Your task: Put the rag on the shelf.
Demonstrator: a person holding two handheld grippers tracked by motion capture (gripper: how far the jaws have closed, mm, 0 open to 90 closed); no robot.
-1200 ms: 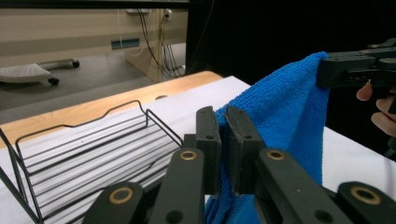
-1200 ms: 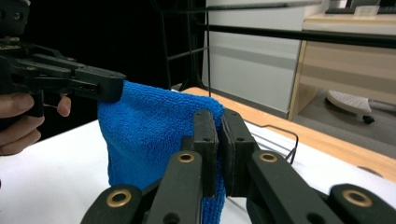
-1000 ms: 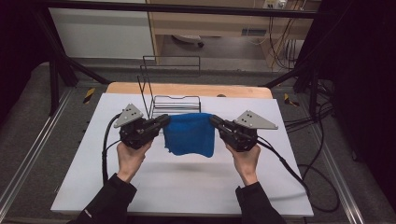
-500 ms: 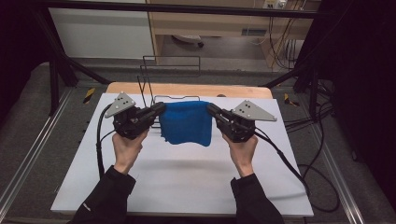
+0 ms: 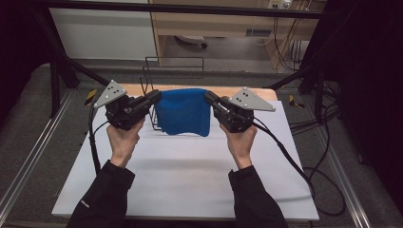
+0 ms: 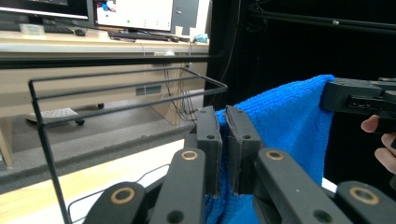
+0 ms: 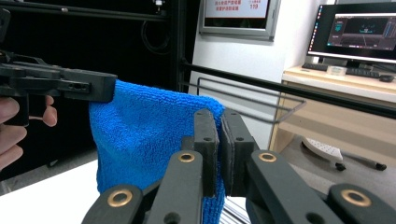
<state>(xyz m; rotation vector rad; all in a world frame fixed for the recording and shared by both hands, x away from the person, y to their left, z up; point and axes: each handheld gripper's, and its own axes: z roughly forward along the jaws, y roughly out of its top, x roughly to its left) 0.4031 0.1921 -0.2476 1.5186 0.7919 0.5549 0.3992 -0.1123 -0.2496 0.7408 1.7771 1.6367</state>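
Above the table (image 5: pixel 190 180), blue cloth (image 5: pixel 183 111) higher than before, nearer the wire rack (image 5: pixel 173 61).

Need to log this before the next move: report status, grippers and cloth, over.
Left gripper and right gripper both shut on the blue cloth, one top corner each. Cloth hanging between them above the white table. Wire rack close behind it.
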